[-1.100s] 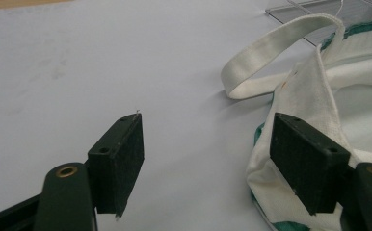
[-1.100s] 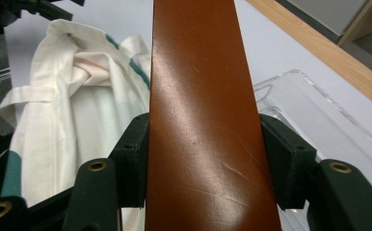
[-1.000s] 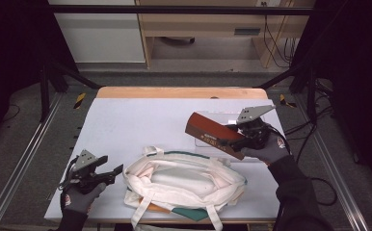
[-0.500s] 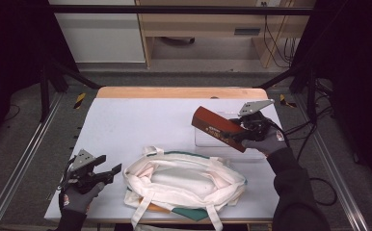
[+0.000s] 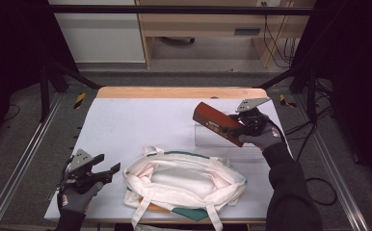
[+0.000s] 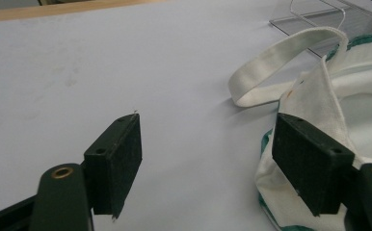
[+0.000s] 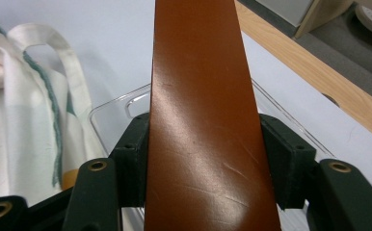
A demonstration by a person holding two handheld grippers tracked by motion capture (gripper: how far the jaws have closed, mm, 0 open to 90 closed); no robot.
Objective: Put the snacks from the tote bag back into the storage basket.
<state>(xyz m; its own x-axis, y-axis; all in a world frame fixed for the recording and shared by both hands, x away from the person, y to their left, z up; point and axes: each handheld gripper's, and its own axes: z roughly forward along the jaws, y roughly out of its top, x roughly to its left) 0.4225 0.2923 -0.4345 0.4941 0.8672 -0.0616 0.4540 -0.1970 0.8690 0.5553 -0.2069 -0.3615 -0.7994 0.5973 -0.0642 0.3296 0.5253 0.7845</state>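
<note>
My right tool (image 5: 238, 128) is clamped on the brown case (image 5: 218, 124), jaws pressed to its two long sides, holding it in the air over the clear tray (image 5: 208, 139) beside the tote bag (image 5: 184, 180). I judge it out of the bag but not yet set down. Its long axis runs slantwise, free end toward the counter's (image 5: 126, 115) far left. My left tool (image 5: 102, 171) hangs open and empty near the bag.

clear tray (image 5: 213, 139): partly hidden behind brown box (image 5: 219, 124) | box's print: too small to read | tote bag (image 5: 184, 180): contents hidden | green item (image 5: 191, 213) under bag: mostly covered
</note>
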